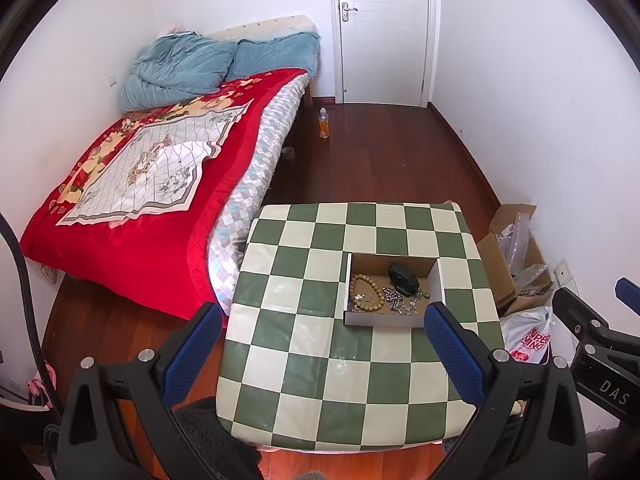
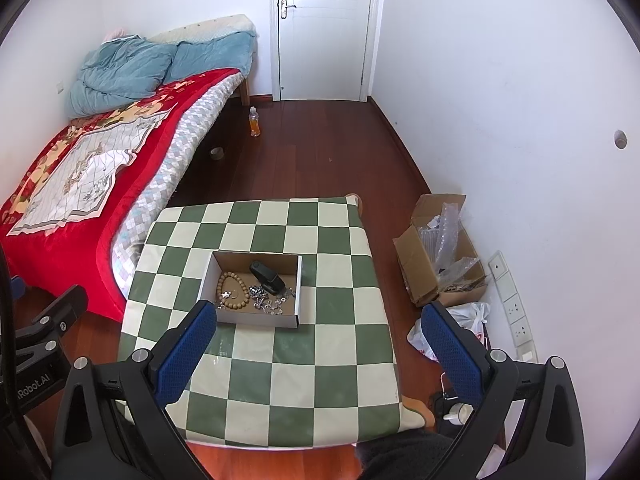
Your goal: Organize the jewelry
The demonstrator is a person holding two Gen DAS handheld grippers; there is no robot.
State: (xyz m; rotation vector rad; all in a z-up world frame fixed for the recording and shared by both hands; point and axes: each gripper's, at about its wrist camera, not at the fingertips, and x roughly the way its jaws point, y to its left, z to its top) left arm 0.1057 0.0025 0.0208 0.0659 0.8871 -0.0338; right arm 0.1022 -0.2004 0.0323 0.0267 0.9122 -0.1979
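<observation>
From my left gripper (image 1: pixel 322 334) I see both blue, mesh-textured pads spread wide with nothing between them, hanging above the near part of the table (image 1: pixel 304 364), whose glossy cover is a checkerboard of dull green and cream squares with rounded, padded-looking corners. My right gripper (image 2: pixel 320 330) is likewise opened wide and empty, its knurled blue pads framing the same table (image 2: pixel 332 360) from a bit further right. The jewelry sits in a shallow rectangular cardboard box (image 1: pixel 386 319) with white outer walls and a raw brown inside, resting on the checkered top toward its far right half in the left view. Inside it, at the left, lies a wooden bead bracelet (image 1: pixel 367 294), a ring of round tan beads; to its right is a tangle of small silvery metal pieces (image 1: pixel 402 300), shiny and irregular, too fine for me to sort into single items. Behind that tangle rests a smooth black object (image 1: pixel 403 278) with rounded edges, tilted; I cannot tell what it is. In the right view the box (image 2: pixel 260 317) lies just beyond my left-hand pad, with the bracelet (image 2: pixel 233 292) nearest that side. Beside the table is a bed (image 1: pixel 132 208) with a plush red blanket.
</observation>
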